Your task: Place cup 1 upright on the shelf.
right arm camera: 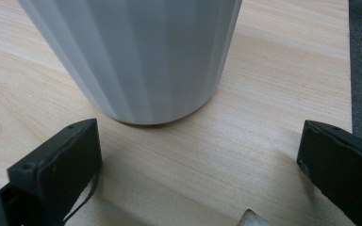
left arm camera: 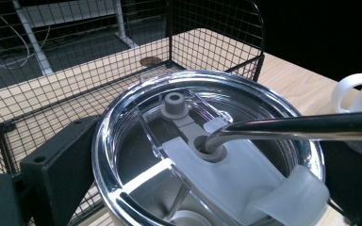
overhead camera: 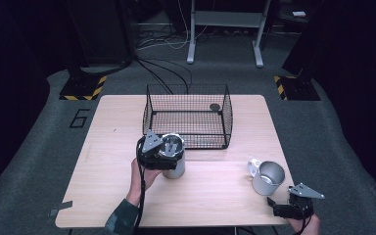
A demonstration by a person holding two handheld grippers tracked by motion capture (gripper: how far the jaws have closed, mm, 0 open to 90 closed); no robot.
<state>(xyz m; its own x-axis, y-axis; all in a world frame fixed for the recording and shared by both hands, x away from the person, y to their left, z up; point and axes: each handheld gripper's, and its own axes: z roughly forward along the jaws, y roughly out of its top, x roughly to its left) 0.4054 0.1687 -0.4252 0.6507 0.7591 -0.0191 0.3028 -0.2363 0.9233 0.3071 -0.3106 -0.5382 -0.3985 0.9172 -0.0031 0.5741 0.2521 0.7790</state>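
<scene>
A light wooden table [overhead camera: 103, 161] seen from above, with a person's forearms entering from the near edge, each hand holding a black two-jaw gripper.

The left gripper [overhead camera: 160, 155] is at a metal tumbler [overhead camera: 175, 166] standing near the middle of the table. In the left gripper view the tumbler's clear plastic lid [left arm camera: 122, 117] sits directly between the two black jaws, one on each side of the rim, so the jaws are set around the tumbler's top; whether they press on it or merely flank it cannot be told. A bent metal straw [left arm camera: 292, 128] comes out of a hole in the lid's frosted sliding piece and runs off to that gripper's right. Just beyond the left gripper and tumbler stands a black wire basket [overhead camera: 223, 105], open at the top, with a small dark round disc [overhead camera: 215, 106] at its far right corner.

The right gripper [overhead camera: 283, 205] is at the table's near right corner, with a grey three-cornered plate on top. Its jaws are spread wide and hold nothing. Directly ahead of them, close but not touching, stands a white faceted mug [overhead camera: 268, 178]; in the right gripper view its ribbed wall [right arm camera: 136, 56] rises just past the open jaws, resting on bare wood. The mug's white handle [overhead camera: 253, 166] points away from the gripper, toward the tumbler.
</scene>
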